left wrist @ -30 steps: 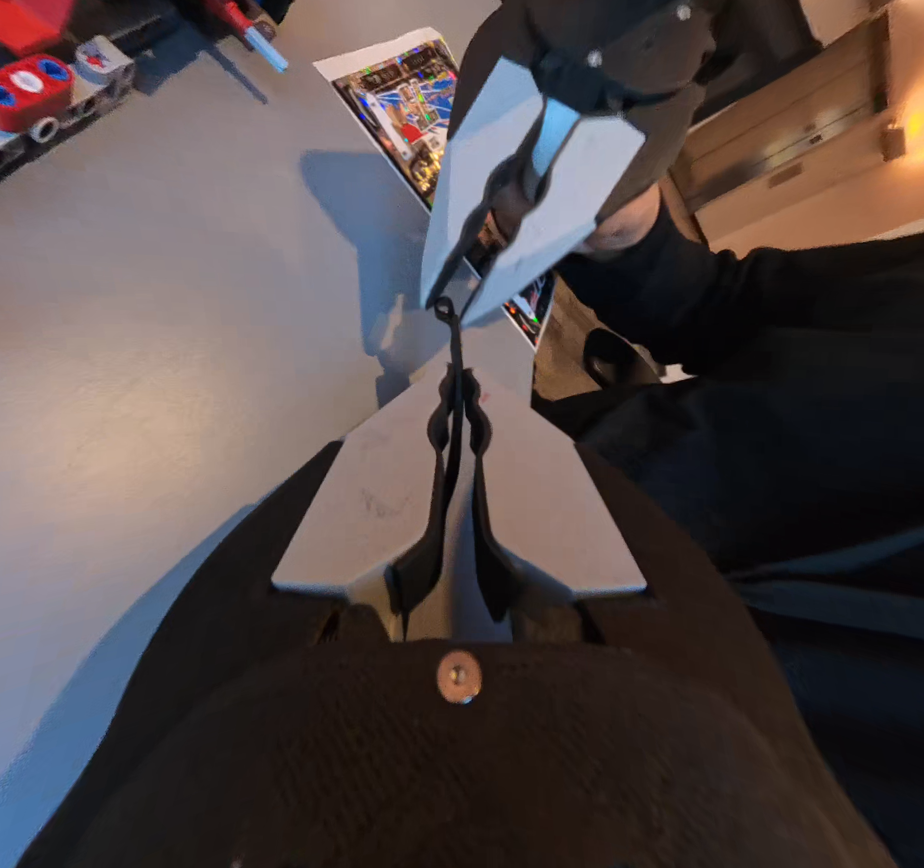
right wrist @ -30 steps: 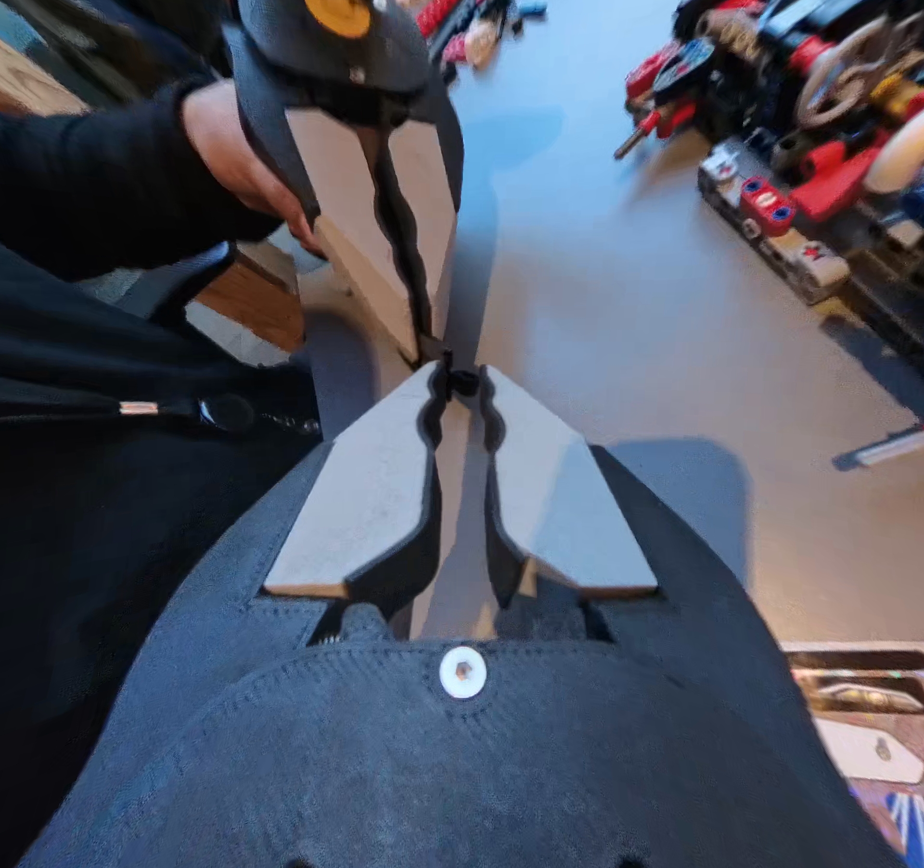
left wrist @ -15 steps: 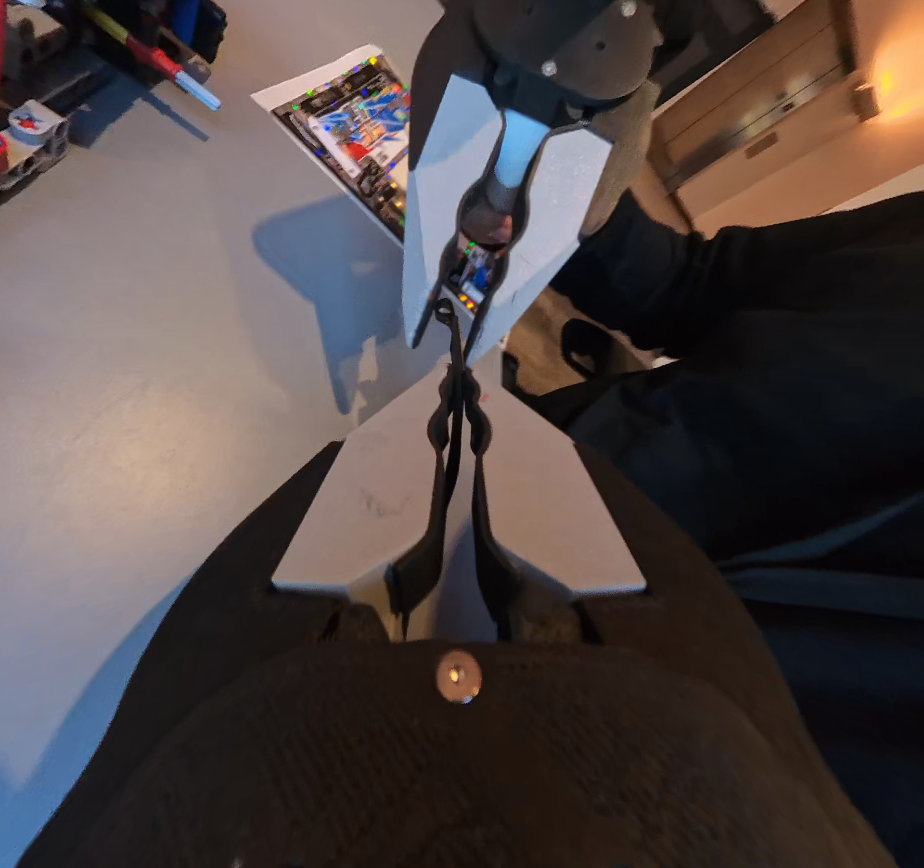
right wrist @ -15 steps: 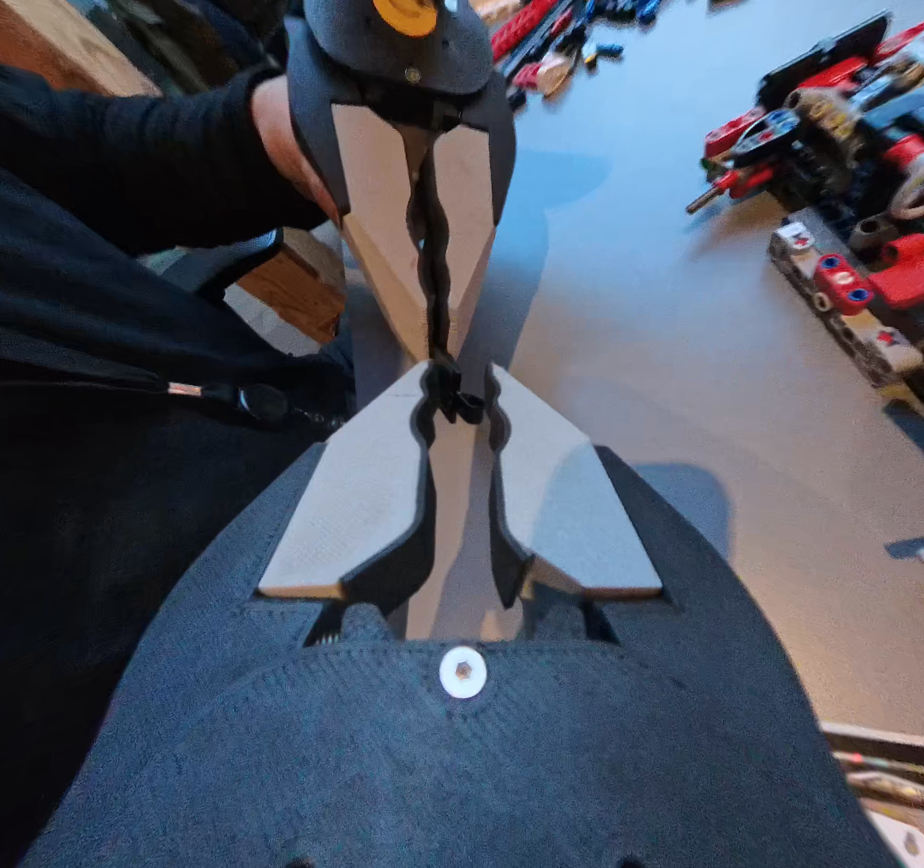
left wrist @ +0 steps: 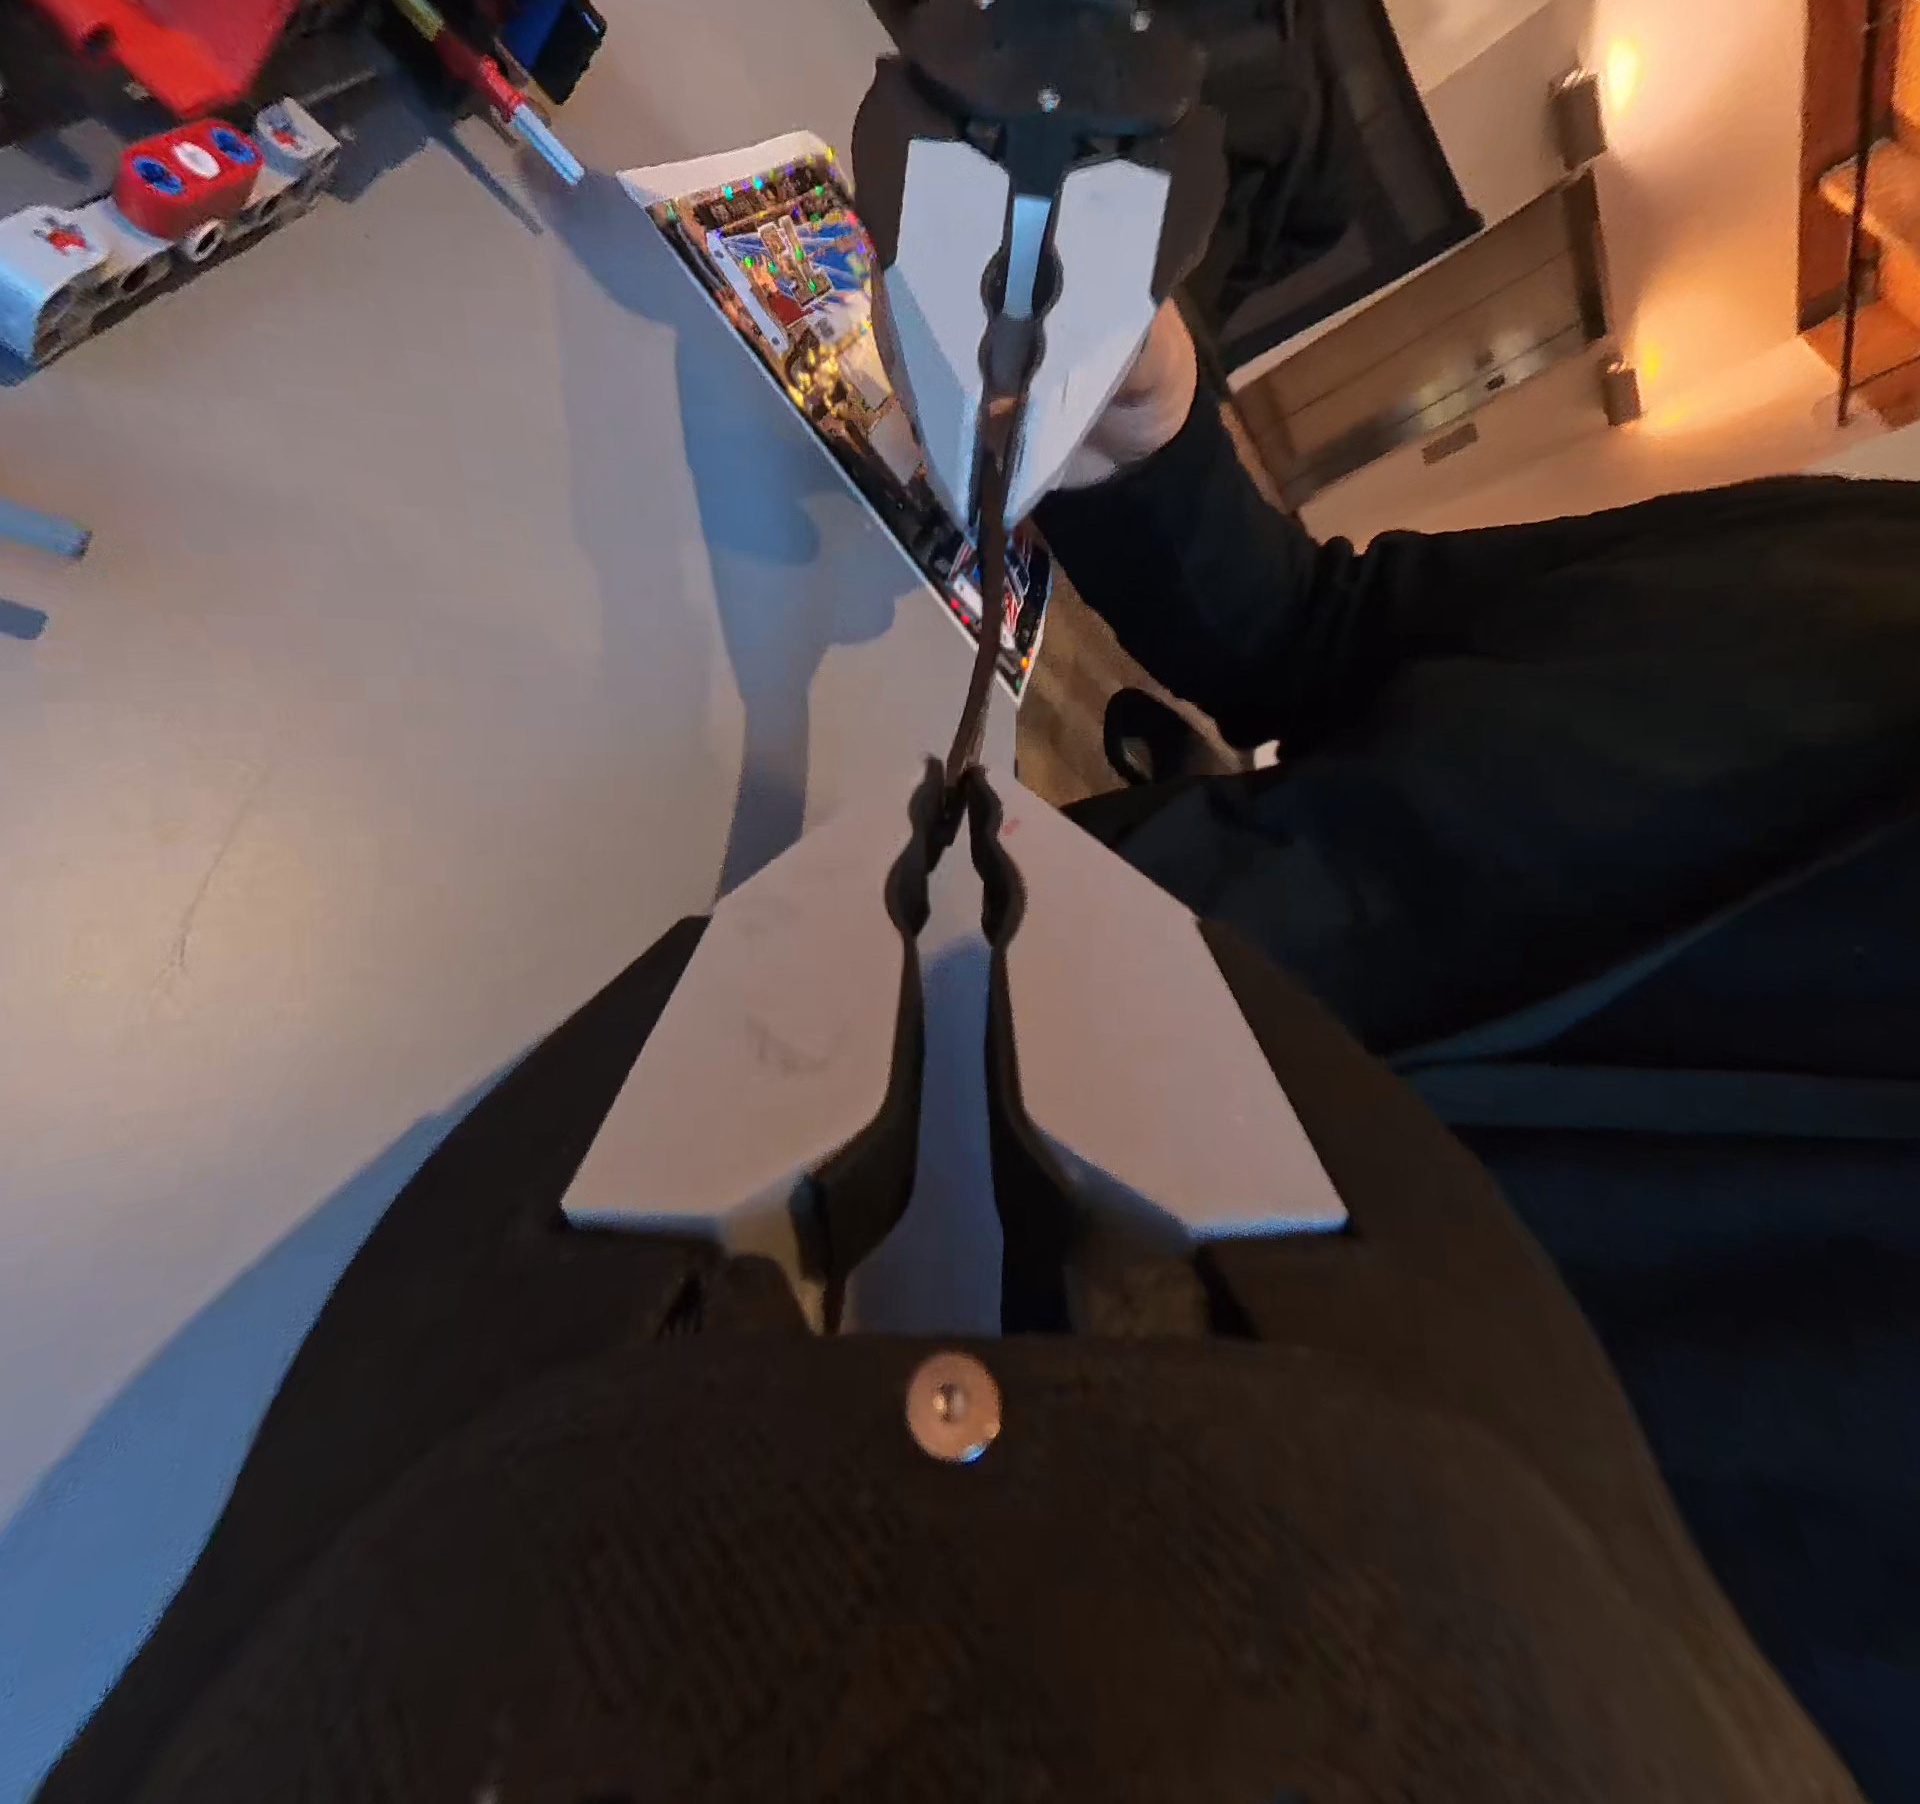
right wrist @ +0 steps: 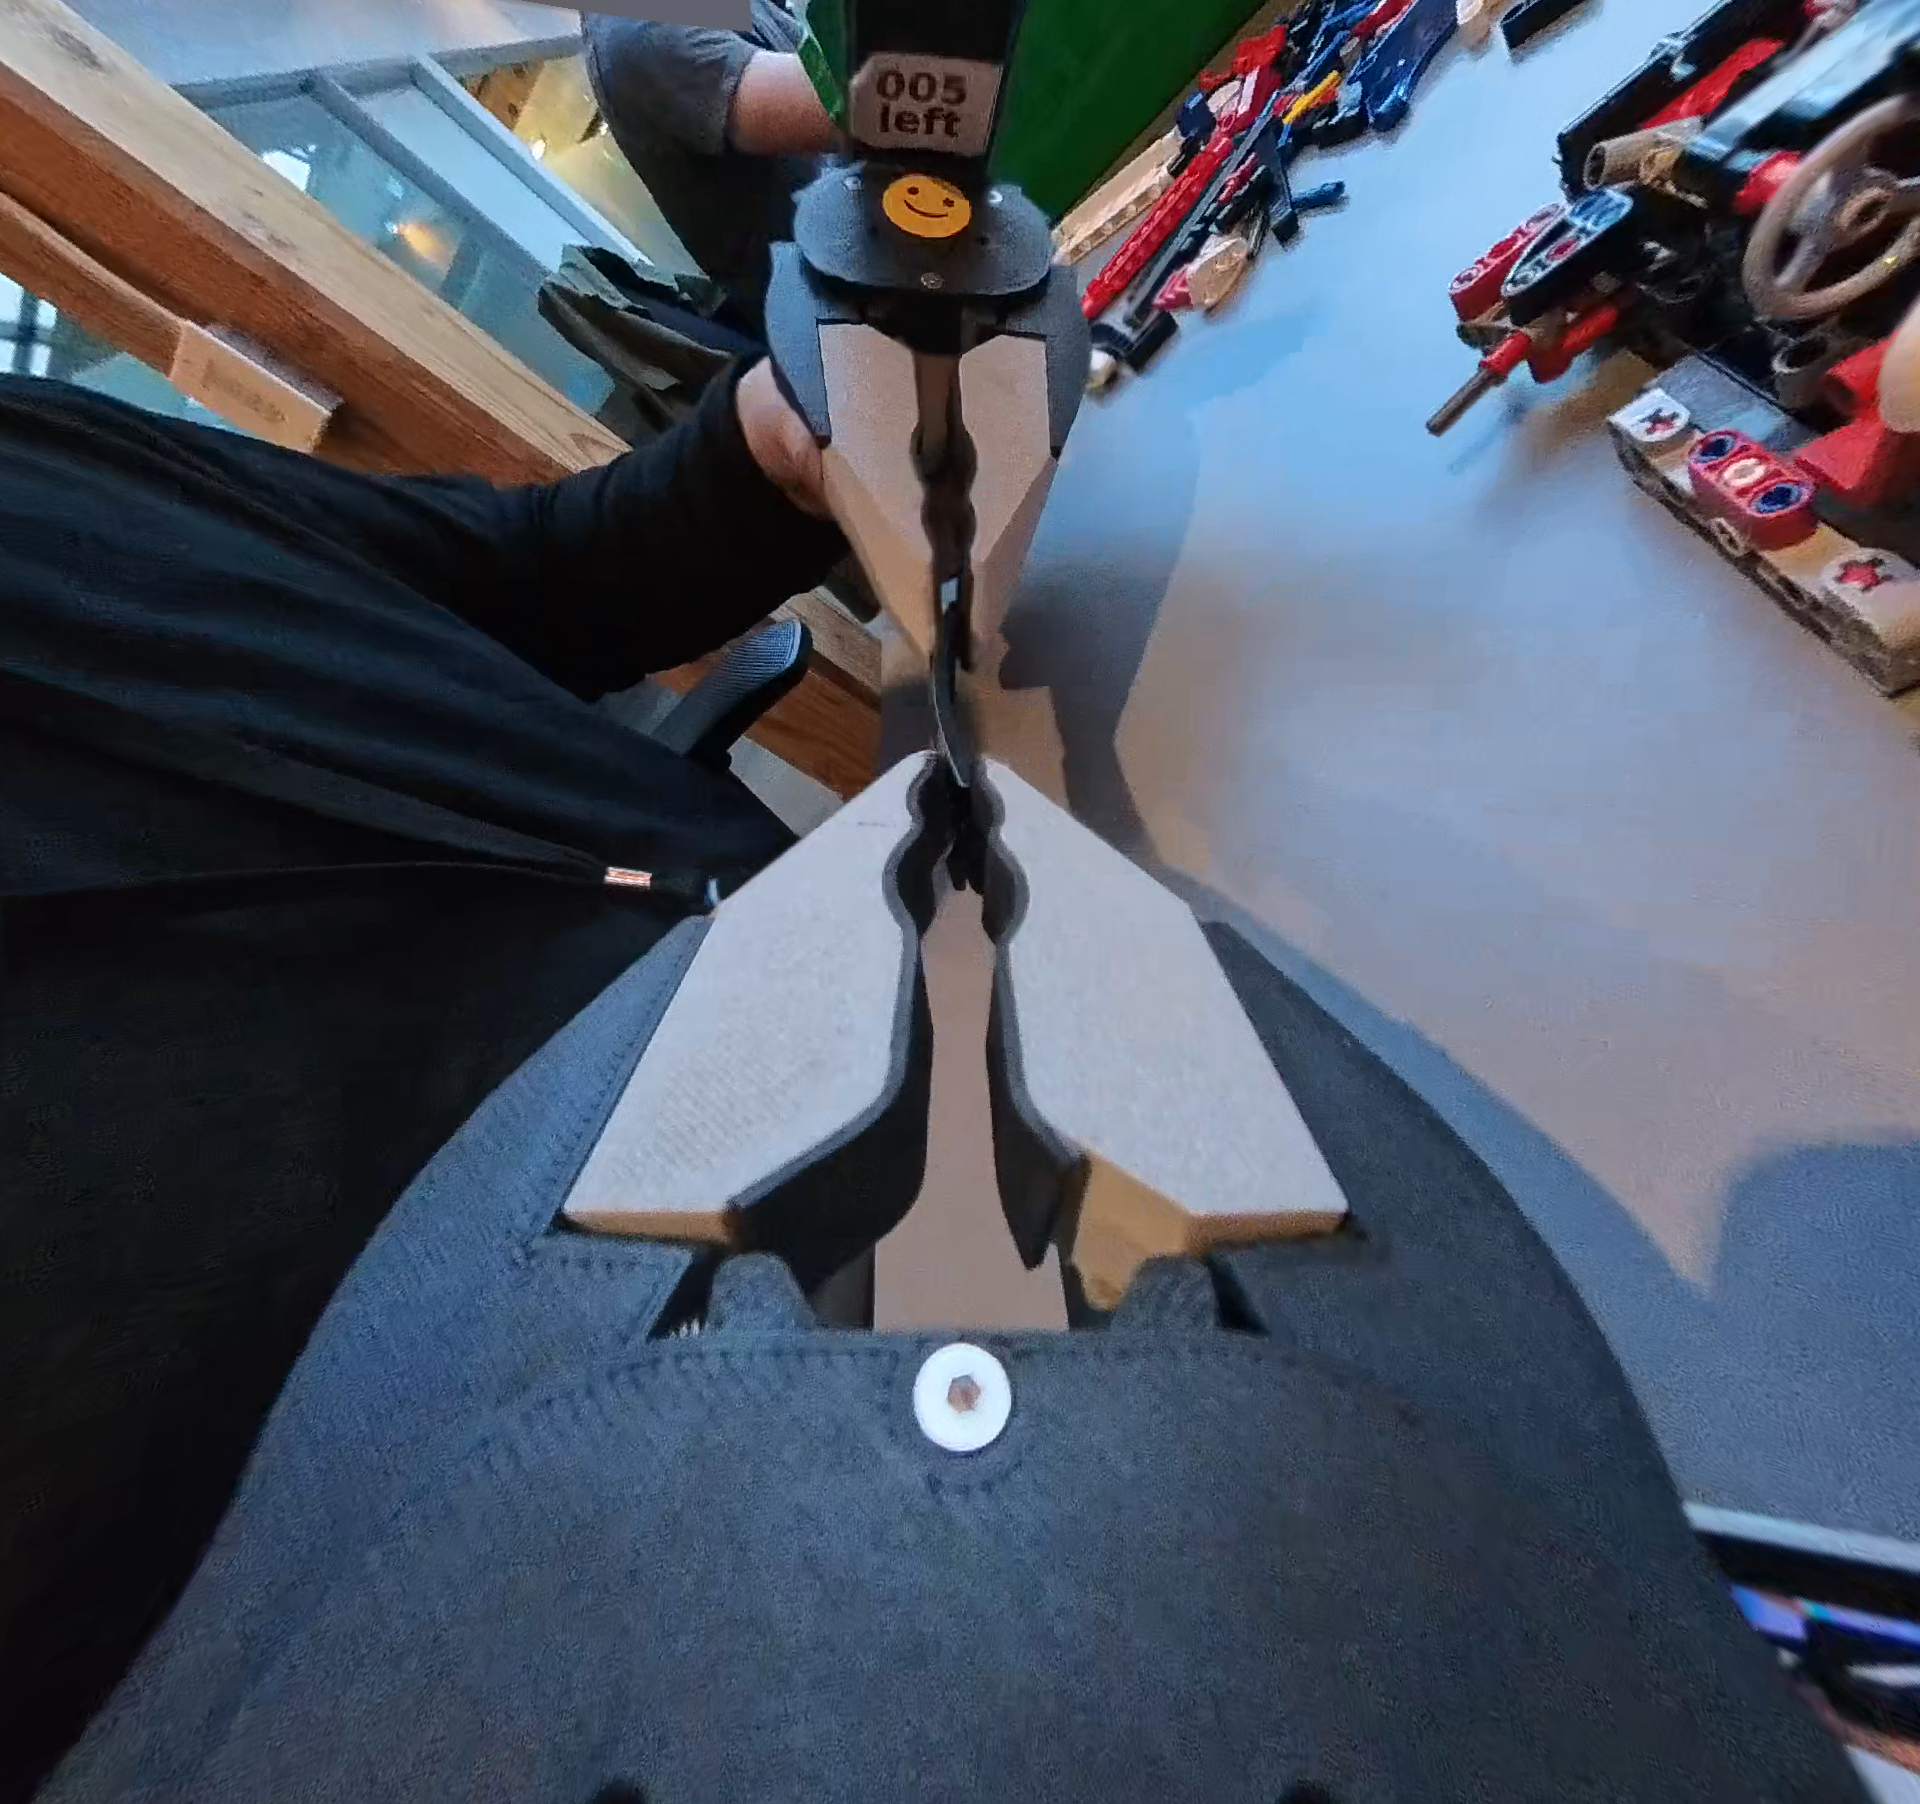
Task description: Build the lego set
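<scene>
Two sets of jaws, one thin black piece [left wrist: 985, 653] strung between them, up in the air over the near edge of the tabletop [left wrist: 343, 715]. My left gripper [left wrist: 954, 786] has its jaws pressed together on one end of that piece, my right gripper [right wrist: 958, 786] pinches the other end, and the two point tip to tip at each other. It's a slim, slightly bent dark strip; I can't make out more of its shape than that.

Right beside and under it, a printed sheet with shiny colourful pictures [left wrist: 800, 300] lies at the tabletop's edge, partly hidden behind the right gripper in the left wrist view. Farther out sits the big red, black and blue lego build [right wrist: 1756, 196], with a grey beam carrying a red block [right wrist: 1756, 497] just in front of it, and a scatter of loose red and blue parts [right wrist: 1288, 133] along the far side. A grey rod [left wrist: 42, 533] lies alone, well apart. Behind my left gripper, a person in a grey shirt [right wrist: 675, 123] is standing.
</scene>
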The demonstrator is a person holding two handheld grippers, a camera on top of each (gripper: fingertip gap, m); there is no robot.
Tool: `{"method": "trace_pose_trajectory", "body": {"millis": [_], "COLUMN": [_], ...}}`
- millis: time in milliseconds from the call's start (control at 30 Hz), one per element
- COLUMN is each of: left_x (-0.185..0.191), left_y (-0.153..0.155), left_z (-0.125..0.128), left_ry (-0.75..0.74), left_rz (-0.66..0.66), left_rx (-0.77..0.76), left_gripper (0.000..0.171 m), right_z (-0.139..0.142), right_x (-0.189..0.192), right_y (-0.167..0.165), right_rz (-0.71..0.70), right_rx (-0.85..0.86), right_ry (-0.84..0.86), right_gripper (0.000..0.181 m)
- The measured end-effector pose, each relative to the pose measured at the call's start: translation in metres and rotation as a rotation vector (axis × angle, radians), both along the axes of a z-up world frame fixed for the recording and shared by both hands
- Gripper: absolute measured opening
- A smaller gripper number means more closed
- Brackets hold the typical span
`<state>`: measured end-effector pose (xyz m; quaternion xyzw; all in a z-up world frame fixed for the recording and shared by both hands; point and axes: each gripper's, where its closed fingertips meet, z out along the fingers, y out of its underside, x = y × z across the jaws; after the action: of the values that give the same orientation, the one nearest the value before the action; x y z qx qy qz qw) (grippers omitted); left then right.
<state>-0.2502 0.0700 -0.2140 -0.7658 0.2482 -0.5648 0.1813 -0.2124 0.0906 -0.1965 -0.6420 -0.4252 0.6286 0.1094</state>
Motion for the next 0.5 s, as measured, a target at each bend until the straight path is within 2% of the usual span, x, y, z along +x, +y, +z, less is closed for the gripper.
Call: {"method": "trace_pose_trajectory", "body": {"millis": [133, 200, 233, 333, 400, 467, 500], "left_x": [0.0, 0.001, 0.0, -0.005, -0.004, -0.003, -0.003], "left_y": [-0.001, -0.001, 0.0, 0.0, -0.001, 0.001, 0.003], "left_z": [-0.005, -0.004, -0.007, -0.021, -0.021, -0.027, -0.027], "left_ry": [-0.027, -0.066, -0.067, -0.051, -0.081, -0.045, -0.029], "left_rz": [0.017, 0.022, 0.029, 0.028, 0.003, -0.032, -0.047], "left_rx": [-0.013, -0.037, -0.057, -0.15, -0.223, -0.255, -0.244], "left_gripper": [0.0, 0.0, 0.0, 0.0, 0.0, 0.0, 0.007], "right_z": [-0.006, -0.007, -0.008, -0.007, -0.022, -0.042, -0.05], "right_x": [-0.002, -0.002, -0.001, 0.003, 0.002, -0.002, -0.005], "right_y": [0.004, 0.012, 0.014, 0.001, -0.006, -0.009, -0.009], "right_rz": [-0.027, -0.065, -0.078, -0.003, 0.058, 0.121, 0.137], "right_rx": [-0.036, 0.02, 0.095, 0.379, 0.611, 0.83, 0.89], "right_ry": [-0.005, -0.016, -0.037, -0.102, -0.207, -0.322, -0.361], "right_gripper": [0.001, 0.004, 0.022, 0.046, 0.057, 0.055, 0.052]}}
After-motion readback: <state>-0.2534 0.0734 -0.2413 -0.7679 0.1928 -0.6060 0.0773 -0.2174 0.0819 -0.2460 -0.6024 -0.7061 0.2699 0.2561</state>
